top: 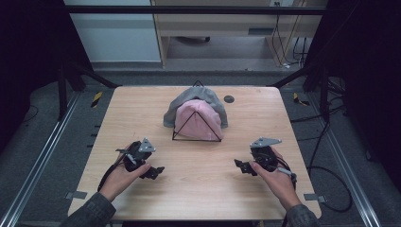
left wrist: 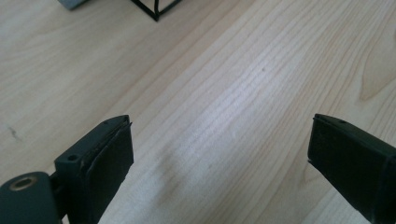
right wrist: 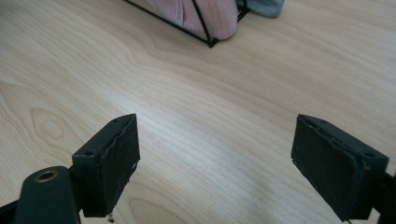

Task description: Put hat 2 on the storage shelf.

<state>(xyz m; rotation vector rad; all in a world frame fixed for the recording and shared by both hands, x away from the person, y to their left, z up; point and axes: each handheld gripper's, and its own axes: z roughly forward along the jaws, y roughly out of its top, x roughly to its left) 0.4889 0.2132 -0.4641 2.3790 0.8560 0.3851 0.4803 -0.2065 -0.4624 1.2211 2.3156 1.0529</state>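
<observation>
On the table point(top: 142, 118), far middle: pink hat point(top: 198, 119) and grey hat point(top: 198, 97) sitting over a black wire frame point(top: 196, 126), grey behind pink, touching. Near edge: left gripper point(top: 156, 171) and right gripper point(top: 240, 165) lying low, well short of the hats, pointing inward. Jaws on both standing wide apart, gripping nothing, bare wood showing between.

A pink cap point(top: 198, 120) and a grey cap point(top: 202, 97) sit draped over a black wire pyramid frame point(top: 196, 126) at the far middle of the bench point(top: 142, 113). The pink cap lies in front, inside the frame's triangular face; the grey cap wraps behind and over it, touching it.
</observation>
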